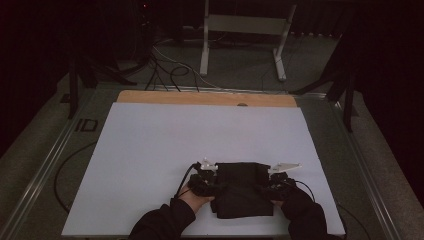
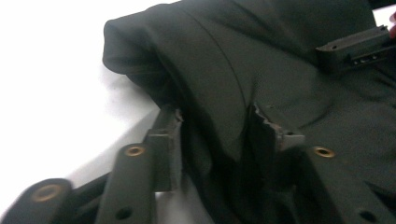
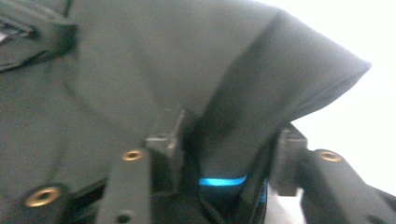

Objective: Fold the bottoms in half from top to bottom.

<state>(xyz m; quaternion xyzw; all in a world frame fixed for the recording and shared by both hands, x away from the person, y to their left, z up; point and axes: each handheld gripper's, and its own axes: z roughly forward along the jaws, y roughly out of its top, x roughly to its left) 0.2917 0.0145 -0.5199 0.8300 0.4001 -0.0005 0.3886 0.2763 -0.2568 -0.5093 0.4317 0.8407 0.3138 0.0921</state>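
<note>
A folded black cloth (image 1: 242,187) is seen near the white surface's (image 1: 150,150) front edge. Its left side is clamped by the left gripper (image 2: 217,128), its right fold by the right gripper (image 3: 229,140). Bare surface lies beyond the cloth.

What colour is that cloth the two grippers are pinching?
Black, plain; the cloth shows best in the left gripper view.

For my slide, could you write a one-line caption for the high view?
Two hand-held grippers, left gripper and right gripper, pinch opposite sides of a folded black cloth on a white table.
</note>
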